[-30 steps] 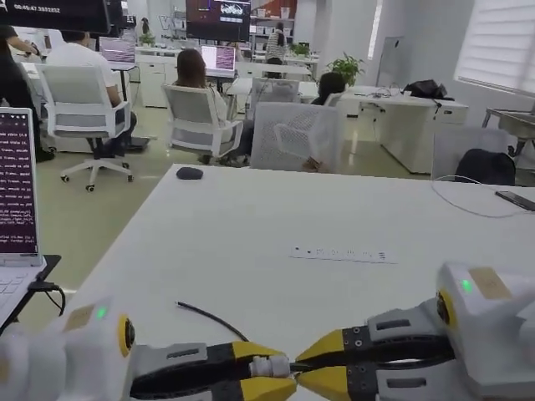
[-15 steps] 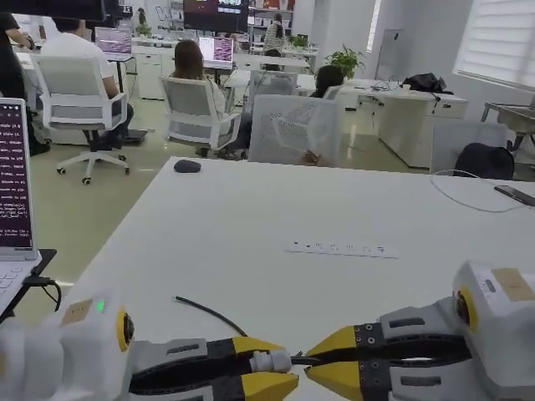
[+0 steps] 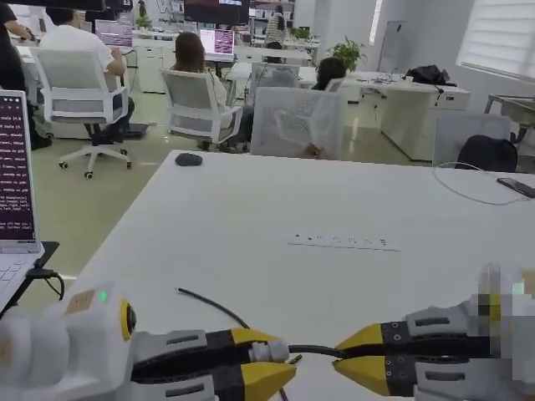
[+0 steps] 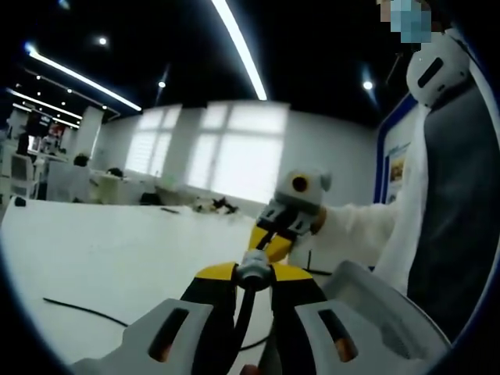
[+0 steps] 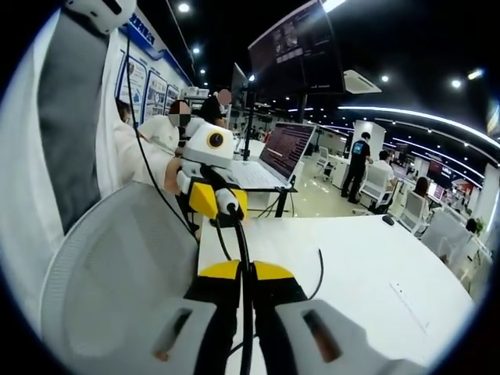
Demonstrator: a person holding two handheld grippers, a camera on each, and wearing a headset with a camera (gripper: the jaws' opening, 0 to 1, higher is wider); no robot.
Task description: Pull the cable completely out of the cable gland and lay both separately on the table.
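A white cable gland (image 3: pixel 269 352) is held low over the white table (image 3: pixel 251 209), with my left gripper (image 3: pixel 280 366) shut on it. A black cable (image 3: pixel 313 350) runs out of the gland to my right gripper (image 3: pixel 341 362), which is shut on it a short way to the right. The cable's free tail (image 3: pixel 209 307) curves over the table behind the left gripper. In the left gripper view the gland (image 4: pixel 253 268) sits between the yellow tips, facing the right gripper (image 4: pixel 266 244). In the right gripper view the cable (image 5: pixel 241 242) leads up from my right gripper (image 5: pixel 243 271) to the gland (image 5: pixel 227 205).
A white power strip (image 3: pixel 343 242) lies mid-table, a dark mouse (image 3: pixel 189 159) at the far edge, a phone (image 3: pixel 516 187) and a thin white cord (image 3: pixel 468 190) at the right. A laptop (image 3: pixel 12 184) stands left of the table. Office chairs and seated people lie beyond.
My right gripper has moved to the right, away from the left one, and a longer stretch of black cable now shows between the gland and its tips. The left gripper has hardly moved.
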